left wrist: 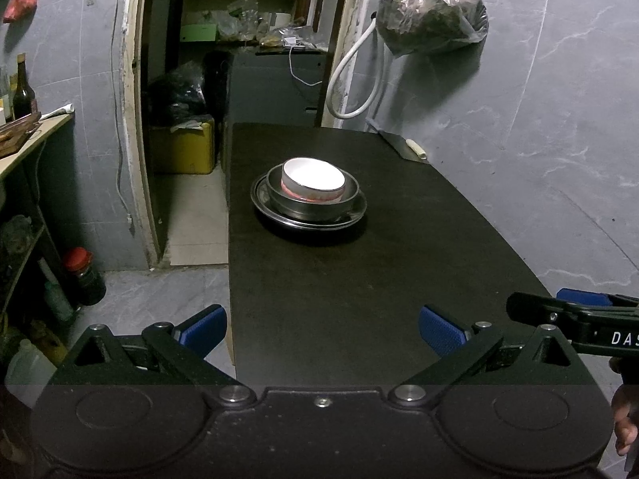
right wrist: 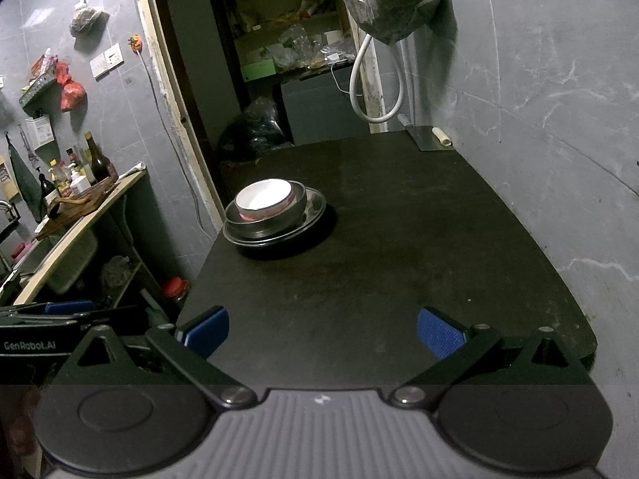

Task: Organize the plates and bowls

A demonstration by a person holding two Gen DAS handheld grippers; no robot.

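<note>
A white bowl with a pink band sits nested in a steel bowl, which rests on a steel plate on the black table. The same stack appears in the right wrist view: white bowl, steel bowl, plate. My left gripper is open and empty at the table's near edge, well short of the stack. My right gripper is also open and empty, over the near part of the table.
A cleaver lies at the table's far right corner by the grey wall. A bag hangs above it. A doorway to a cluttered store room is behind the table. A counter with bottles stands left.
</note>
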